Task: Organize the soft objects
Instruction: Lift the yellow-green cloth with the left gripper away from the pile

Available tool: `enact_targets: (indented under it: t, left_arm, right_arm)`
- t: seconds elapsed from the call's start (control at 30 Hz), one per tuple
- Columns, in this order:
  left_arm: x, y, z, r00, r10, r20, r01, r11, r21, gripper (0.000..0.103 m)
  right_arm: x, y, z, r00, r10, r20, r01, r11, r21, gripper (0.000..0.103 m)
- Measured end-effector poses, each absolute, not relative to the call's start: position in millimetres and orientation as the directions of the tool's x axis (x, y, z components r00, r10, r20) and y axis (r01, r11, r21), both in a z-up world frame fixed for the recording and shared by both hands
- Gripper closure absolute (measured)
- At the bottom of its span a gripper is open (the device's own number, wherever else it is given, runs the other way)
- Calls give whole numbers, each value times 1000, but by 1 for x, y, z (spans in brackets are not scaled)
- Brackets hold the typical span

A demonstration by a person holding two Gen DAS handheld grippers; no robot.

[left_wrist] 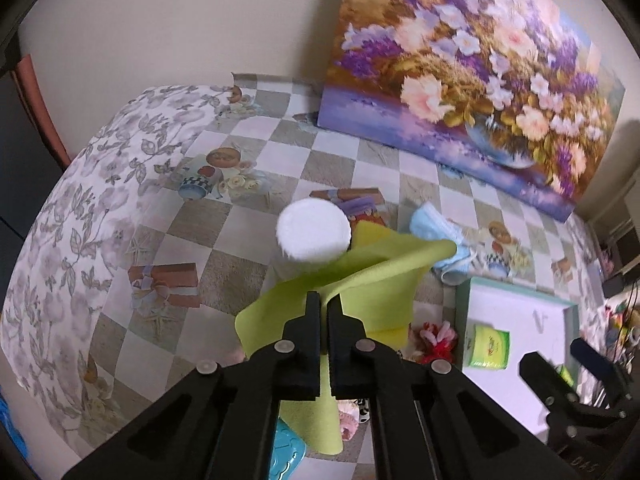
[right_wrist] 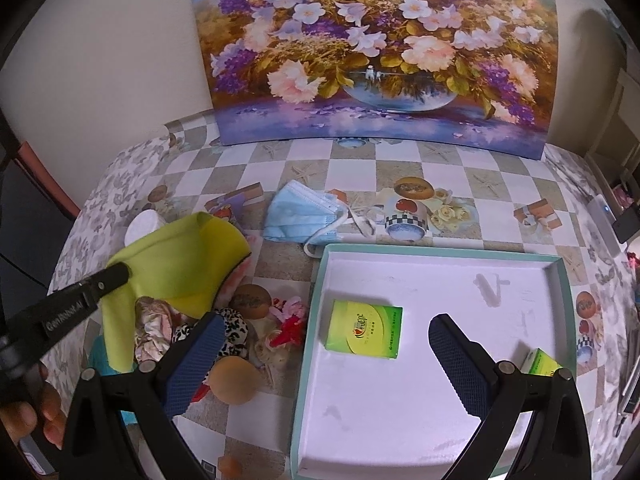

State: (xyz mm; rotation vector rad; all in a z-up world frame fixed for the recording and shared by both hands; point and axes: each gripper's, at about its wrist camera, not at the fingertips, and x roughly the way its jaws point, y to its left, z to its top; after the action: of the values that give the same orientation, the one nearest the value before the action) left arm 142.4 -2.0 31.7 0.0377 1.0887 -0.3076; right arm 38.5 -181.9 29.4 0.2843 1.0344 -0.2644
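My left gripper (left_wrist: 323,300) is shut on a lime-green cloth (left_wrist: 360,280) and holds it lifted above the table; it also shows in the right wrist view (right_wrist: 180,264), left of the tray. My right gripper (right_wrist: 328,336) is open and empty over the near left part of a white tray with a teal rim (right_wrist: 440,250). A green tissue pack (right_wrist: 366,330) lies in the tray, a second one (right_wrist: 542,362) at its right. A blue face mask (right_wrist: 300,216) lies behind the tray. A white round pad (left_wrist: 314,230) stands behind the cloth.
A pile of soft items lies left of the tray: leopard-print fabric (right_wrist: 234,326), red and pink scrunchies (right_wrist: 290,320), a tan ball (right_wrist: 234,380). A flower painting (right_wrist: 372,52) leans on the wall at the back. The table edge curves at left.
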Motion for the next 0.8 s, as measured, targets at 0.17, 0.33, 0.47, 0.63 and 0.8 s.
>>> enact_targets:
  t: [0.17,0.33,0.47,0.63,0.8]
  left_arm:
    - [139,7,55,479,-264,-837,254,955,-156,101]
    - [136,23,80,530,-290,-796,232,953,-193,101]
    - [132,39,101,584,-291,-758,202,956,-212,101]
    - [131,61,115,630,-256,-733,140,966,-217,101]
    - [131,77,117,648,-210,-732,89,975,-202,101]
  right_arm:
    - [40,-177,34,515,-73,-854,328,937,118,0]
    - [40,-172,42,553,-62,-831,311,940,137,0]
    - [41,-165,47,586,-37,-810,284,945,162,0]
    - [47,-153,41,582,-1,-813,251,951,179,0]
    - [54,-131,25,562,88,-823,196,952,235,0]
